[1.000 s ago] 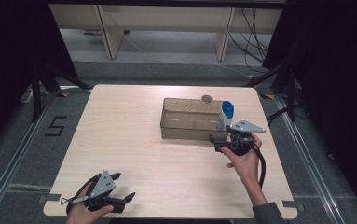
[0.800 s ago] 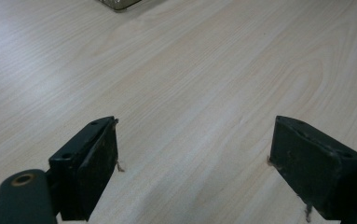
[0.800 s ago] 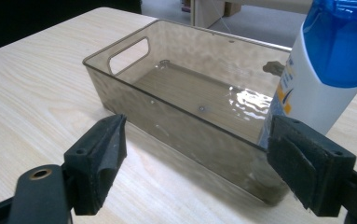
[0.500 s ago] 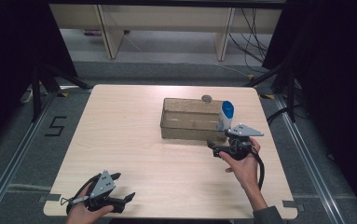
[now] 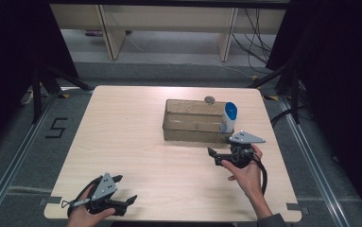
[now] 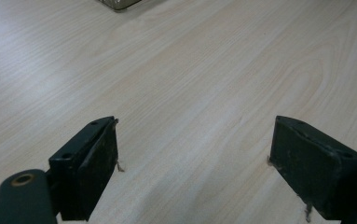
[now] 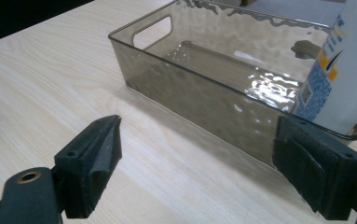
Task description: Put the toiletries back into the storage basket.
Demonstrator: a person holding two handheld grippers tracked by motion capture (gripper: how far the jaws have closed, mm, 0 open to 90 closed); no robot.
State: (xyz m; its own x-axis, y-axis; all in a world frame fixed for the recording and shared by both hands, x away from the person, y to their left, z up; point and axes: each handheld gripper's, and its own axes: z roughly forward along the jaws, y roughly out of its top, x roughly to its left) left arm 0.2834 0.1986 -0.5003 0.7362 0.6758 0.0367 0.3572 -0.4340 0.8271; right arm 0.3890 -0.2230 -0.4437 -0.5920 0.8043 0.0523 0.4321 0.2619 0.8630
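A smoky clear plastic bin sits right of the table's middle. A white bottle with a blue cap stands upright in its right end. My right gripper hovers just in front of the bin's near right corner, open and holding nothing. In the right gripper view the bin lies ahead between the spread jaws of the right gripper, with the bottle at the far right. My left gripper rests at the front left edge, open. In its own view the left gripper has bare wood between its jaws.
A small round grey object lies just behind the bin's far wall. The wooden table is bare on its left half. Beyond the table stand shelf legs and loose cables on the floor. A corner of the bin shows at the top of the left gripper view.
My right gripper has drawn back a little from the bin toward the table's front edge. The left gripper and the bottle have stayed put.
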